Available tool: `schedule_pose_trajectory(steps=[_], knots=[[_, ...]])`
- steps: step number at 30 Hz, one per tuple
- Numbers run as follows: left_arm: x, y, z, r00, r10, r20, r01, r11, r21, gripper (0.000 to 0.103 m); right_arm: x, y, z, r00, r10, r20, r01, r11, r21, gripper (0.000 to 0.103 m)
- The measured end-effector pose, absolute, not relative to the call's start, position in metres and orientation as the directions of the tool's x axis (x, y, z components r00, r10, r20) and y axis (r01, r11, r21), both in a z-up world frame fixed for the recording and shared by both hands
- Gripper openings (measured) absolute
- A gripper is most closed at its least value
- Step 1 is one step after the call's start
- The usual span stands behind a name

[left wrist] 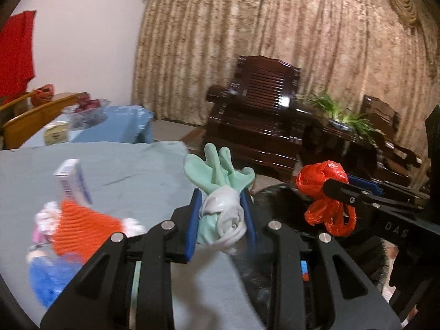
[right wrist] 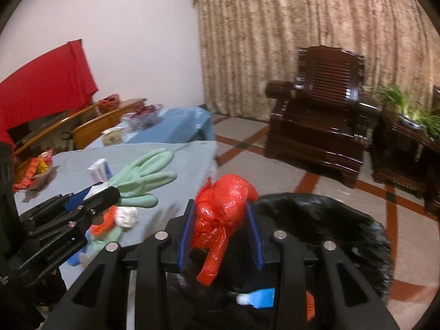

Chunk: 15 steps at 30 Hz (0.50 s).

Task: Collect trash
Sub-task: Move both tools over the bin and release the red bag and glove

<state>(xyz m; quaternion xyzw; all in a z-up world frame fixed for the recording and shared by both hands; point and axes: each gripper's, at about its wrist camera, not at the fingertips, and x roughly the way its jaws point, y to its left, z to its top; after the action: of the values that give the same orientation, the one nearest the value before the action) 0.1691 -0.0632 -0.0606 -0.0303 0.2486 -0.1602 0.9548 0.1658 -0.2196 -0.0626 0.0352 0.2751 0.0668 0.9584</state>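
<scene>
On the far left, more bits are lying on the surface (left wrist: 132, 173) with the blue-grey cloth: a small white and blue box (left wrist: 73, 183), something knitted in orange (left wrist: 82, 228) and something blue (left wrist: 52, 280) near the edge. They are blurry, so I cannot tell just what they are.

Next, the left hand-held gripper (left wrist: 222, 217) is squeezing a rolled-up green rubber glove (left wrist: 220, 187). Its two blue pads are pressing on the grey cuff, and the glove's fingers are sticking up. It is hanging over the edge of the surface, just beside the bag.

To the right, the right hand-held gripper (right wrist: 220, 225) is pinching a crumpled red plastic bag (right wrist: 222, 206). A loose tail of it is dangling down. This gripper is holding its trash right over the open mouth of the black trash bag (right wrist: 324, 225). Inside the bag, some blue and white trash (right wrist: 258, 297) is already lying there.

So I think the step now is carrying two pieces of trash to the bag. The red bag looks ready to drop. The right gripper would only need to let go. The left gripper would need to slide a bit to the right first, so the glove falls inside and not on the floor. After that, the bits on the surface are waiting to be picked up.
</scene>
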Motion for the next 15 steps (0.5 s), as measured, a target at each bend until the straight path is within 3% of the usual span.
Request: schedule_pose_trajectory(steps=[12,15], knots=[[0.181,-0.135,-0.089,0.748,-0.437,-0.500,0.420,0.894,-0.154,0.028,0.157,-0.278,-0.085,0.823,0.018,-0.568,0.032,0.996,0.077,0.036],[0.183,-0.142,-0.096,0.721,-0.459,-0.519,0.445,0.881,-0.161,0.038,0.158,-0.288,-0.092,0.813,-0.007,-0.582,0.062,0.995,0.075,0.043]])
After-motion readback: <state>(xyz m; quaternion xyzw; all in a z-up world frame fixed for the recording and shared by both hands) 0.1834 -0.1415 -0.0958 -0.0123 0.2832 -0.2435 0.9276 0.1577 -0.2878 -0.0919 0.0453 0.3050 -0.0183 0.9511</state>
